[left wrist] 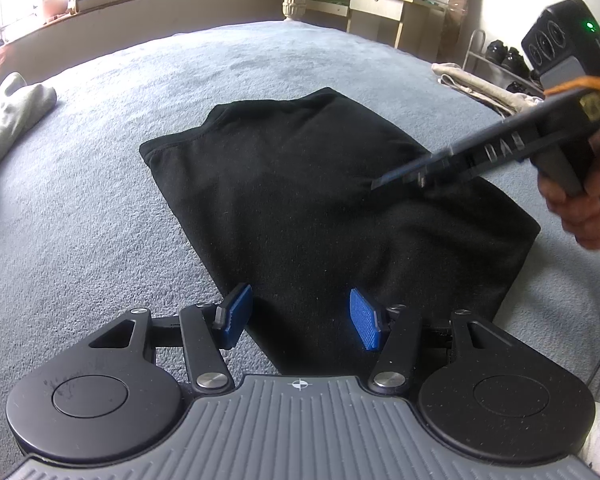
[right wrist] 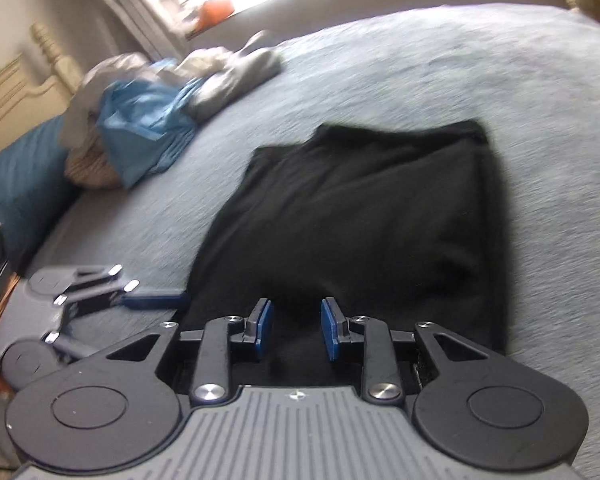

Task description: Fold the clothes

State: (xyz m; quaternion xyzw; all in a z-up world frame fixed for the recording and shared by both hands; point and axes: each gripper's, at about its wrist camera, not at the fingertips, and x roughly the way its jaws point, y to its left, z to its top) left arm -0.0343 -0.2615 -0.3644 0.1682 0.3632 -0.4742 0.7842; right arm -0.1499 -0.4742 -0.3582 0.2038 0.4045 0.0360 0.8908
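A black garment (left wrist: 324,200) lies folded flat on the grey-blue bedspread (left wrist: 100,208); it also shows in the right wrist view (right wrist: 372,216). My left gripper (left wrist: 300,316) is open and empty, just above the garment's near edge. My right gripper (right wrist: 296,328) is open and empty, above the garment's near side. In the left wrist view the right gripper (left wrist: 396,182) reaches in from the right, low over the garment. In the right wrist view the left gripper (right wrist: 156,300) sits at the garment's left corner.
A pile of grey, white and blue clothes (right wrist: 160,104) lies at the bed's far left, with a grey piece (left wrist: 12,116) in the left wrist view. Beige cloth (left wrist: 480,88) lies at the far right edge. A desk (left wrist: 372,4) and shoe rack (left wrist: 500,60) stand beyond.
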